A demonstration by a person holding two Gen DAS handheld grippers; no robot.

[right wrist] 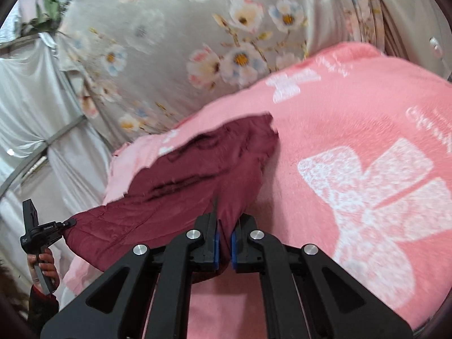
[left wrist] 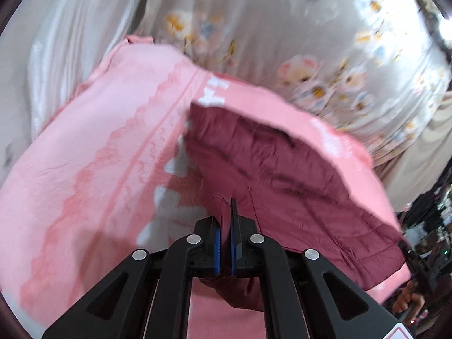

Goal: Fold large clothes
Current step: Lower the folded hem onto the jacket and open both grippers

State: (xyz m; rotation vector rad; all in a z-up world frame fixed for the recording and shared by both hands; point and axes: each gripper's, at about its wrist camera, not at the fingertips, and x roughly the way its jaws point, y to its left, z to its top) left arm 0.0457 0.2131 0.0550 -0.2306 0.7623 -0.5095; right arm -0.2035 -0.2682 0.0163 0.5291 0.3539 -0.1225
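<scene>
A dark maroon quilted garment (left wrist: 276, 169) lies spread over a pink blanket (left wrist: 93, 152) with white bow prints. My left gripper (left wrist: 225, 226) is shut on the garment's near edge, the cloth pinched between its blue pads. In the right wrist view the same maroon garment (right wrist: 197, 175) stretches to the left over the pink blanket (right wrist: 353, 118), and my right gripper (right wrist: 224, 230) is shut on another part of its near edge. Each view shows the other gripper at the far end of the held edge: the right gripper (left wrist: 404, 247) and the left gripper (right wrist: 67, 223), each held by a hand.
A grey sheet with flower prints (left wrist: 282, 28) covers the bed beyond the blanket, seen too as the flowered sheet (right wrist: 197, 42). White drapery (left wrist: 56, 42) hangs at the left. Dark clutter (left wrist: 432, 212) stands at the right edge. A person's hand (right wrist: 45, 265) grips the left handle.
</scene>
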